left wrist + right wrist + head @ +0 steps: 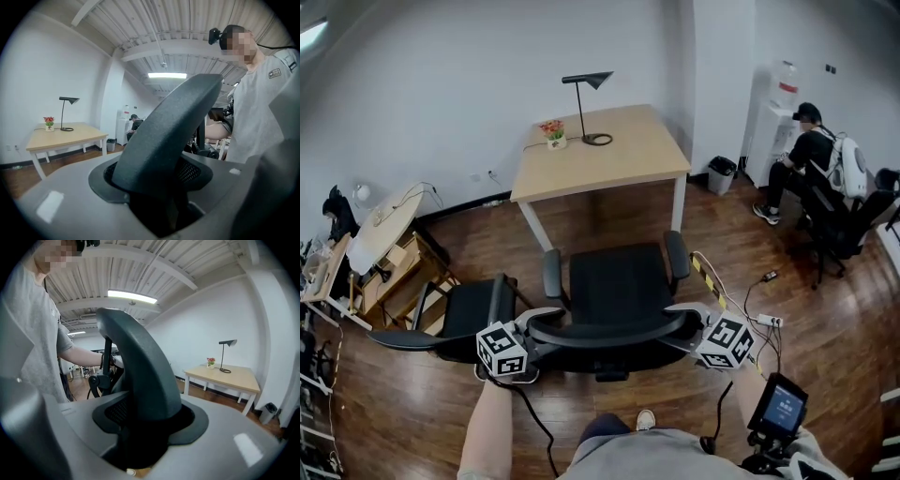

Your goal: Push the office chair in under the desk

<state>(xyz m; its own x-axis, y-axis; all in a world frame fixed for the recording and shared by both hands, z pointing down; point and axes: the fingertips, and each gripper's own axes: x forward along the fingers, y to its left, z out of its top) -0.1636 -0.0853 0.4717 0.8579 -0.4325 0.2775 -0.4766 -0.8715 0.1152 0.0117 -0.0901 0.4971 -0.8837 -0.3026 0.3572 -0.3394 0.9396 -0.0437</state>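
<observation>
A black office chair (619, 281) stands on the wood floor, facing a light wooden desk (600, 159) a short way ahead. Its curved backrest (609, 330) is nearest me. My left gripper (534, 333) is shut on the backrest's left end and my right gripper (692, 330) on its right end. In the left gripper view the dark backrest edge (173, 126) fills the space between the jaws of the left gripper (164, 206), with the desk (65, 136) far off. The right gripper view shows the same for the backrest (140, 376), right gripper (136, 451) and desk (234, 376).
A black lamp (586, 103) and a flower pot (552, 133) sit on the desk. A second black chair (459, 314) stands close at the left, beside cluttered furniture (384, 234). A power strip with cables (766, 321) lies on the right. A seated person (806, 169) is far right.
</observation>
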